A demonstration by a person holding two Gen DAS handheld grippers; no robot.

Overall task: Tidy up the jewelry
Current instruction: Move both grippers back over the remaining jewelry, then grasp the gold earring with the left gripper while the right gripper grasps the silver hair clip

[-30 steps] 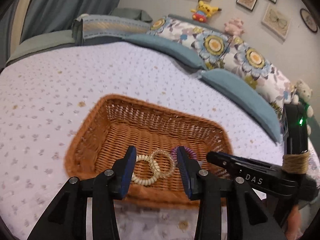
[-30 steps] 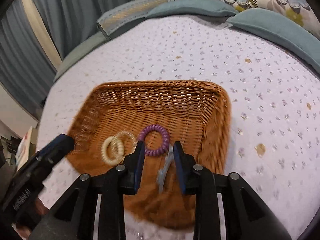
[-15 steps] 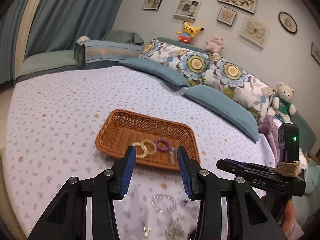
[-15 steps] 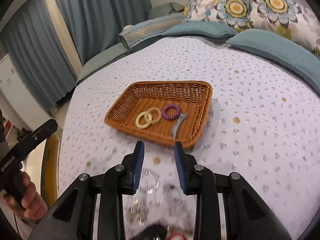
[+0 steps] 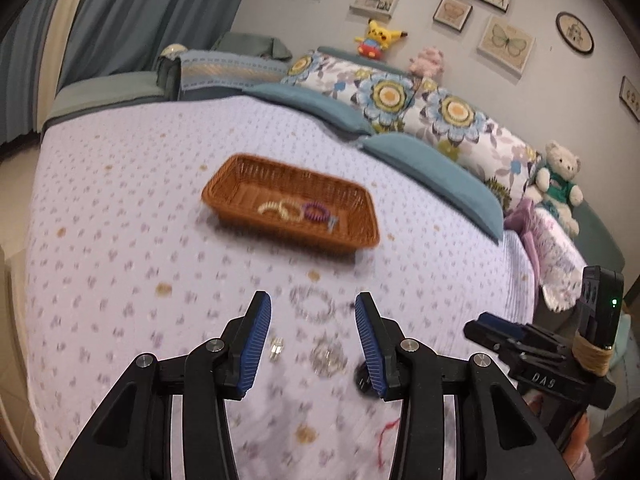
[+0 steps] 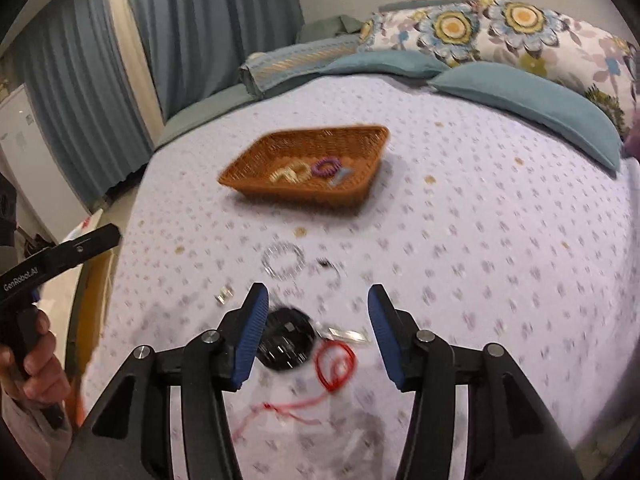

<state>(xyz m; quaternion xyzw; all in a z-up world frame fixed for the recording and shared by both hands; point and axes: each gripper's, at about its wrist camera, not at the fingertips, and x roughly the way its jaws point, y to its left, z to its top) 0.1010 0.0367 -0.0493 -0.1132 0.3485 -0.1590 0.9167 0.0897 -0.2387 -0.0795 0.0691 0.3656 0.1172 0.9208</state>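
Note:
A brown wicker basket (image 5: 240, 184) (image 6: 256, 160) sits mid-bed, holding cream coil ties (image 5: 280, 209), a purple coil tie (image 6: 326, 167) and a grey clip (image 5: 333, 223). Nearer me, loose pieces lie on the bedspread: a beaded bracelet (image 5: 294, 300) (image 6: 284, 261), small silver earrings (image 5: 276, 346) (image 6: 224, 295), a black round piece (image 6: 286, 338) and a red cord (image 6: 336, 360). My left gripper (image 5: 311, 304) hangs open and empty above the bracelet. The jaws of my right gripper (image 6: 317, 292) are opening with nothing between them, above the black piece and the cord.
The lilac dotted bedspread (image 5: 120, 200) spreads around the basket. Teal and floral pillows (image 5: 432, 160) line the far right side, with plush toys (image 5: 558, 176) beyond. Curtains (image 6: 192, 32) hang past the far left edge. A hand (image 6: 36, 356) holds the left gripper's handle.
Both grippers have pulled back from the basket toward the bed's near side, bringing the loose jewelry into view. The right jaws have widened; the grey clip stays in the basket.

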